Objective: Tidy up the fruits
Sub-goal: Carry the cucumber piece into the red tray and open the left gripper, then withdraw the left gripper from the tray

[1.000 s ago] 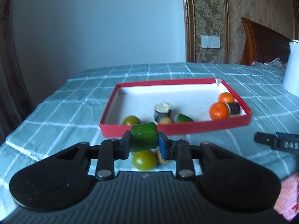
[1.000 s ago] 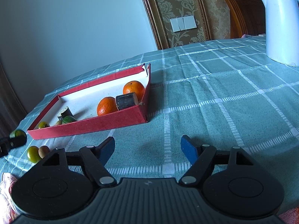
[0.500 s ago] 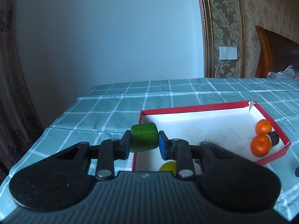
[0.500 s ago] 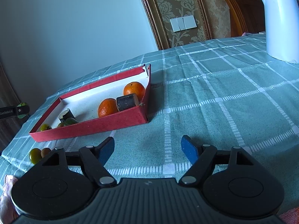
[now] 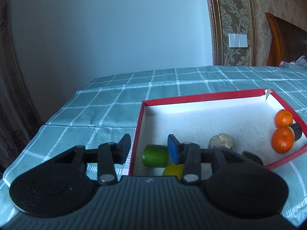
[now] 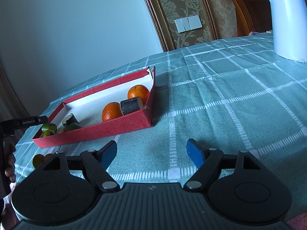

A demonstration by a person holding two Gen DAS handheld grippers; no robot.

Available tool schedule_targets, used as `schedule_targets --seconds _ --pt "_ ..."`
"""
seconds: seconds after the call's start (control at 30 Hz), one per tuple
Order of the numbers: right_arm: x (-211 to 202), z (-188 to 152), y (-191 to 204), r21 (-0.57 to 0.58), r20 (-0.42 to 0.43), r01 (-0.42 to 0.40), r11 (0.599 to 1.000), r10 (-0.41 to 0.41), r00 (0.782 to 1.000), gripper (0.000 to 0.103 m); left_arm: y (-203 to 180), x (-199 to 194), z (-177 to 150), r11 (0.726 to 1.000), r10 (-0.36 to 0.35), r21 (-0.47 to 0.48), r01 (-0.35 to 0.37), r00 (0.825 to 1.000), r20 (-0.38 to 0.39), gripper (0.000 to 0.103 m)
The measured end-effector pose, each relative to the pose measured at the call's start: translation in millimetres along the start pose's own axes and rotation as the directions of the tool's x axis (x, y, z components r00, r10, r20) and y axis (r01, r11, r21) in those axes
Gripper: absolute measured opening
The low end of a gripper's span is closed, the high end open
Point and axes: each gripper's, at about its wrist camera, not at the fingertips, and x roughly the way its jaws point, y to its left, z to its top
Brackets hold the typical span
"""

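Note:
My left gripper (image 5: 148, 149) is open above the near left corner of the red tray (image 5: 201, 97). The green cucumber piece (image 5: 155, 155) lies in the tray below the jaws, beside a yellow-green fruit (image 5: 172, 169). Two oranges (image 5: 282, 141) and dark cut pieces (image 5: 221, 140) lie further right in the tray. My right gripper (image 6: 151, 152) is open and empty over the tablecloth in front of the tray (image 6: 107, 129). In the right wrist view the left gripper's finger (image 6: 25, 122) hangs over the tray's left end, above the green piece (image 6: 49, 128).
A green fruit (image 6: 38, 160) and a brownish one lie on the checked tablecloth (image 6: 230, 99) outside the tray's near left corner. A white kettle (image 6: 287, 19) stands at the far right. The table's left edge drops off near a curtain.
My left gripper moved forward over the tray, opened, and let go of the green cucumber piece, which now lies in the tray. The right gripper has stayed nearly still.

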Motion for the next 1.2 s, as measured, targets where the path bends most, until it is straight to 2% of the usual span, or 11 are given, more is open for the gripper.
schedule_targets --seconds 0.07,0.13,0.2,0.27,0.43,0.5,0.6,0.7,0.9,1.03,1.2 --pt "0.0 -0.1 0.0 -0.001 0.0 0.001 1.0 -0.001 1.0 0.079 3.3 -8.9 -3.4 1.0 0.005 -0.016 -0.005 1.0 0.0 0.055" --pt "0.1 -0.2 0.2 -0.004 -0.001 0.003 1.0 -0.003 1.0 0.079 7.3 -20.7 -9.7 0.999 0.013 -0.036 -0.013 1.0 0.001 0.076" --pt "0.7 0.0 0.8 -0.009 -0.003 0.006 1.0 -0.006 1.0 0.079 11.0 -32.1 -18.5 0.999 0.023 -0.048 -0.023 1.0 -0.002 0.085" --pt "1.0 -0.2 1.7 -0.013 -0.004 0.009 1.0 -0.009 1.0 0.079 15.2 -41.8 -28.3 0.998 0.026 -0.052 -0.026 1.0 -0.01 0.087" --pt "2.5 0.1 6.2 -0.039 -0.009 0.026 0.999 -0.027 1.0 0.08 30.9 -58.4 -53.4 0.994 0.056 -0.093 -0.059 0.998 -0.028 0.102" --pt "3.9 0.2 11.9 -0.072 -0.013 0.041 0.997 -0.042 0.999 0.081 37.2 -59.6 -60.7 0.99 0.082 -0.113 -0.084 0.996 -0.029 0.103" --pt "2.4 -2.1 30.5 -0.167 -0.008 0.016 0.986 -0.018 1.0 0.081 43.8 -54.7 -71.1 0.981 0.143 -0.129 -0.146 0.989 -0.033 0.103" --pt "-1.5 -4.8 59.6 -0.251 -0.03 -0.063 0.966 0.057 0.998 0.082 56.6 -51.9 -71.8 0.97 0.132 -0.2 -0.142 0.989 -0.06 0.103" --pt "2.9 -7.3 125.9 -0.444 -0.085 -0.184 0.877 0.163 0.983 0.082 67.4 -45.9 -73.2 0.961 0.09 -0.253 -0.112 0.991 -0.1 0.103" --pt "17.6 -12.9 151.8 -0.529 -0.117 -0.188 0.828 0.149 0.982 0.082 72.2 -47.1 -74.7 0.952 0.082 -0.287 -0.106 0.992 -0.095 0.103" --pt "33.3 -17.0 164.4 -0.543 -0.135 -0.171 0.822 0.116 0.984 0.082 73.0 -45.9 -74.5 0.951 0.075 -0.294 -0.101 0.992 -0.097 0.103"
